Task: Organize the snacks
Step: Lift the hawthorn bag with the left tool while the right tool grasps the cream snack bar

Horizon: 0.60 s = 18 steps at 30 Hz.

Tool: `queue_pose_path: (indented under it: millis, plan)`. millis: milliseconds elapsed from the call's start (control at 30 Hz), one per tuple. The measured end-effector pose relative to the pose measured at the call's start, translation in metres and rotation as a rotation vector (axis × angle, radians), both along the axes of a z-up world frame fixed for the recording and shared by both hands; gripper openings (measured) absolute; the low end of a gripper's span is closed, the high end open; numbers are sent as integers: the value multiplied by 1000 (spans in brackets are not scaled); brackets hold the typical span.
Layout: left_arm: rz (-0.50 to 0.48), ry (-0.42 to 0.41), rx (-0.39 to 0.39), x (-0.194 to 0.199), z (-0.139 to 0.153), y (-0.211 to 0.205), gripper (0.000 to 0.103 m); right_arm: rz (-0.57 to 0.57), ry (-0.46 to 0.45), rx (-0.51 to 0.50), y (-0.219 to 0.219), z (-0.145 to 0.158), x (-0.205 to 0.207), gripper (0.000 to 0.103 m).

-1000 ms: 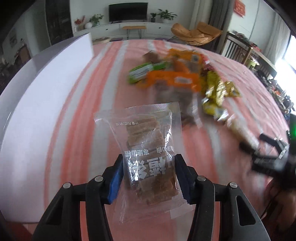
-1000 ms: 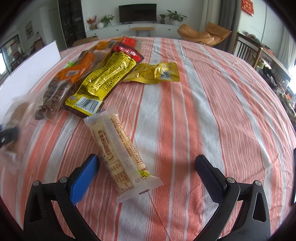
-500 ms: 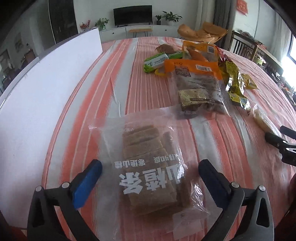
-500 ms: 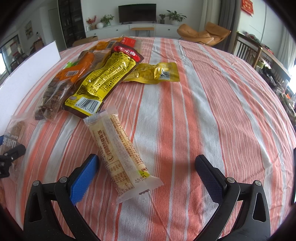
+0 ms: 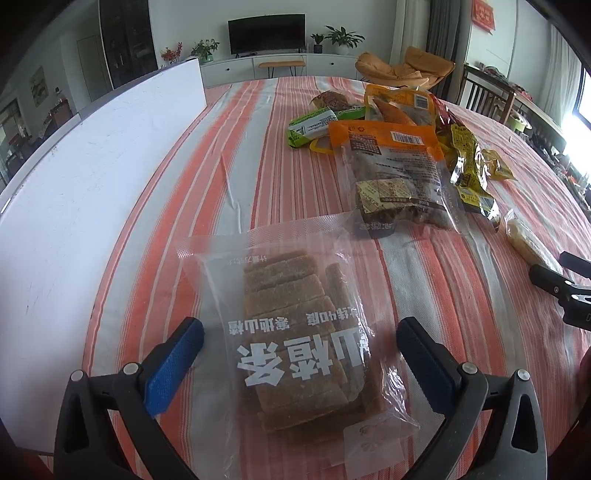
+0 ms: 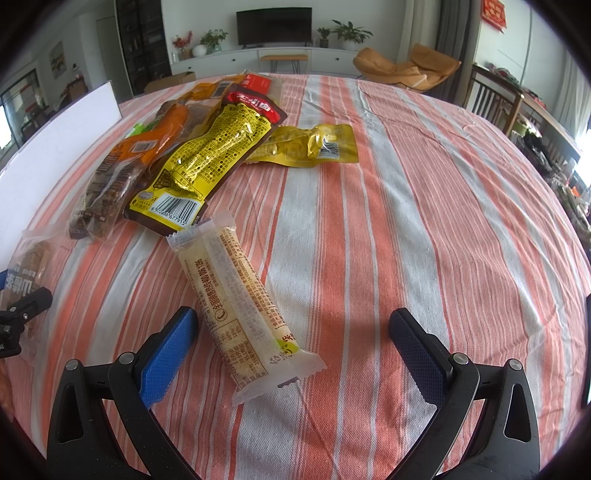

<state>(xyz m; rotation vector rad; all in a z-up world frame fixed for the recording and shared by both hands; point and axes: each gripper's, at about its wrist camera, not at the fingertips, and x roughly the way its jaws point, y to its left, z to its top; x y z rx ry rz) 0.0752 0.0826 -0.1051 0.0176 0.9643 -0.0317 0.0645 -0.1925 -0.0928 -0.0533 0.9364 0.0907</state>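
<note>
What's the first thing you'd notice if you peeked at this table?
The clear bag of brown snack bars with big white letters, lying flat on the striped tablecloth between the open left gripper. Next, the long pale snack stick lying before the open right gripper, and behind it the shiny yellow packet on the snack pile.

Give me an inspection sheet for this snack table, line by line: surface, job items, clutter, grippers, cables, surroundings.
Surface: striped tablecloth, orange and grey, lightly wrinkled.
Job's things: clear bag of brown bars lying flat; pale snack stick lying flat; snack pile of orange, green and yellow packets, overlapping.
Clutter: white board at the table's left side.
Grippers: left gripper open, pads clear of the bag; right gripper open, the stick between its jaws untouched.
Cables: nothing seen.
Surroundings: living room with television, plants, orange chair.
</note>
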Motion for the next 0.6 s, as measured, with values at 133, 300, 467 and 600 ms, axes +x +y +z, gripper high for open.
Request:
queue_pose_path:
  millis: [133,300,467,600]
  plan:
    - [0,0,0,0,0,0,103,0,0,0,0,0,0,103]
    - [0,-1,1,1,-1,0,103,0,0,0,0,0,0,103]
    - [-14,0,-5,-4,1,1,103,16,6,47,-8,2,1,103]
    - [-43,15,-17,-7,2,5,103,13,21,179,-25,8,0,103]
